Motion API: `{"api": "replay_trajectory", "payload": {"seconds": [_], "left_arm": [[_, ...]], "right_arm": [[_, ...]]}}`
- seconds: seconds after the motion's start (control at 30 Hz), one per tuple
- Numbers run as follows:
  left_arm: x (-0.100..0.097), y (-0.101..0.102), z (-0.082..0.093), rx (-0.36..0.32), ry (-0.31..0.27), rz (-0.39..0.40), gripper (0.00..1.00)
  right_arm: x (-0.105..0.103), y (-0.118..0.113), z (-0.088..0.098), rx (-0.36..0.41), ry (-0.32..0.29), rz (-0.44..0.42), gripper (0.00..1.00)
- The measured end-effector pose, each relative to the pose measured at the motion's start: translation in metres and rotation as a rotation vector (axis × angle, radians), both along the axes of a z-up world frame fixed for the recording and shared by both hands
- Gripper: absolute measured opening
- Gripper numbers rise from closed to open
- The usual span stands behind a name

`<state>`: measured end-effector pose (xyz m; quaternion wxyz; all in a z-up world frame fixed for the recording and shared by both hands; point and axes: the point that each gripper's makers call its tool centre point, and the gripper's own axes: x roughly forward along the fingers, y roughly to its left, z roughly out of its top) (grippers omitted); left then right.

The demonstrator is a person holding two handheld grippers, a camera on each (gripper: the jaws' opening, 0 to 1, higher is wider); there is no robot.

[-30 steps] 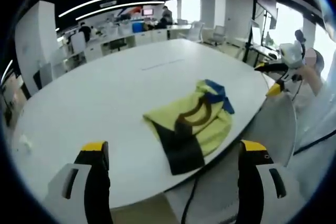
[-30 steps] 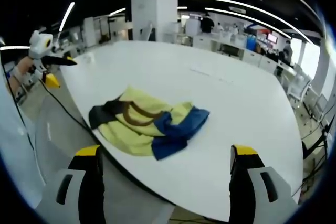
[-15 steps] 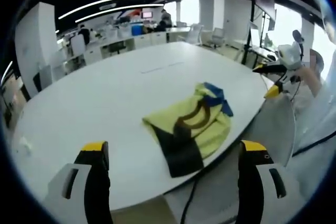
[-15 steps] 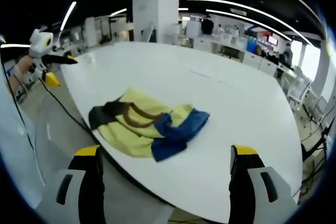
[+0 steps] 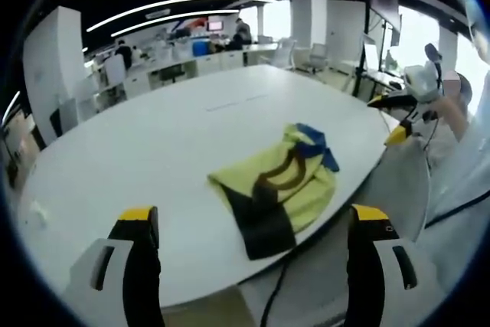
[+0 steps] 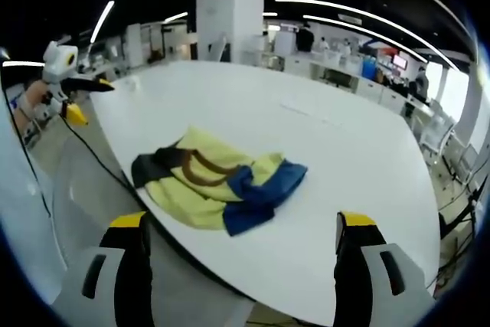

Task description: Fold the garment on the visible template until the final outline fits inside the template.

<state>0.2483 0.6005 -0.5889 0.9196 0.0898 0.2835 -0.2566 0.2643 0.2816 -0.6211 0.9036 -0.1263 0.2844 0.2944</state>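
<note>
The garment (image 5: 277, 185), a yellow top with black, brown and blue panels, lies crumpled in a loose heap on the white oval table (image 5: 153, 143), close to the table's near edge. No template outline can be made out on the table surface in either view. The left gripper (image 5: 253, 266) is held off the table edge with its jaws spread wide and nothing between them; the garment lies ahead of it and slightly to the right, black panel nearest. The right gripper (image 6: 237, 266) is likewise wide open and empty; the garment (image 6: 218, 181) lies ahead of it and slightly to the left, blue panel nearest. The heap's long axis runs from the black end to the blue end, roughly along the table edge. Both grippers stand well apart from the cloth, at a similar remove. Judgement: folding has not begun; each gripper is best placed to take the end facing it.
</note>
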Motion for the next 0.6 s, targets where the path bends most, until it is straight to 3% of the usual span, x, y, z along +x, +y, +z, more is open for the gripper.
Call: {"api": "replay_trajectory", "payload": {"seconds": [0.6], "left_arm": [[-0.002, -0.002, -0.002, 0.000, 0.008, -0.028, 0.99]], "right_arm": [[0.001, 0.013, 0.005, -0.014, -0.013, 0.027, 1.00]]}}
